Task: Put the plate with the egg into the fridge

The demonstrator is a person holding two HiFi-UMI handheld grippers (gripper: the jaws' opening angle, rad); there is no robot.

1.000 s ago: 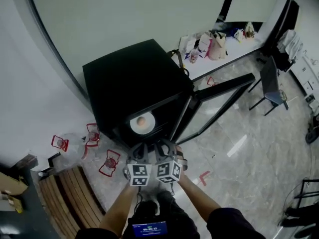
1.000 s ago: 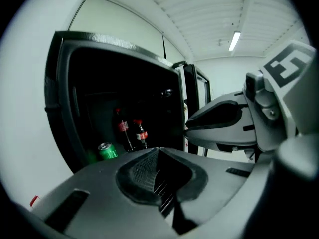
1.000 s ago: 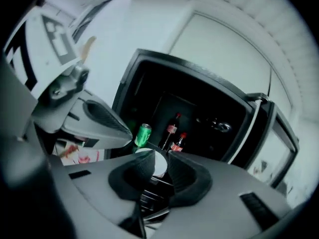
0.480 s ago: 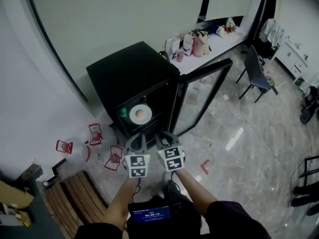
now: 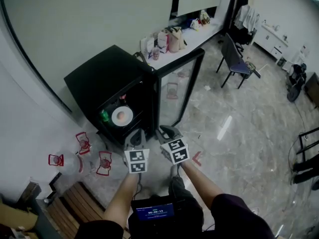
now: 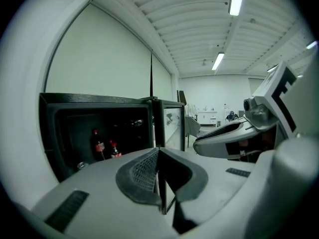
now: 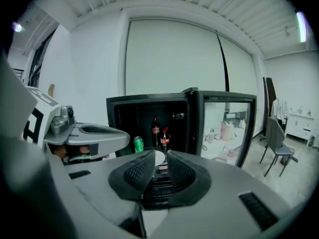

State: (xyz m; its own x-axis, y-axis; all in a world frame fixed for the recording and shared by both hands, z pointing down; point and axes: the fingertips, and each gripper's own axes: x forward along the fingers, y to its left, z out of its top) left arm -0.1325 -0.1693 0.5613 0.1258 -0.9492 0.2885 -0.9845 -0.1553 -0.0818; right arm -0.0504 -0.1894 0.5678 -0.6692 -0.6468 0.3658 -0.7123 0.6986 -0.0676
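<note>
Pale marble floor [image 5: 234,133] spread out to the right of a black fridge [image 5: 107,78] that stood against a white wall. Its glass door [image 5: 174,91] was swung wide open. Inside the fridge, on a shelf, lay the white plate [image 5: 116,118] with the egg [image 5: 122,116] in its middle, and a green can [image 5: 104,115] stood just beside it on the left. The gripper views also showed two cola bottles [image 7: 155,131] upright, further back in the dark compartment.

Both grippers were held side by side in front of the open fridge, clear of it and aimed at its interior. The left gripper [image 5: 135,135] had its jaws pressed together with nothing between them; in its own view the ribbed pads [image 6: 142,171] met along one line. The right gripper [image 5: 167,132] had its jaws a little apart and gripped nothing. In its own view the far-off plate [image 7: 159,157] showed through the narrow gap, well apart from the pads [image 7: 178,171].

On the floor left of the fridge sat three small red-framed objects [image 5: 82,142] whose kind could not be made out. Along the far wall ran a desk [image 5: 202,35] carrying several bags [image 5: 169,39], and a dark chair [image 5: 237,63] stood near its end.
</note>
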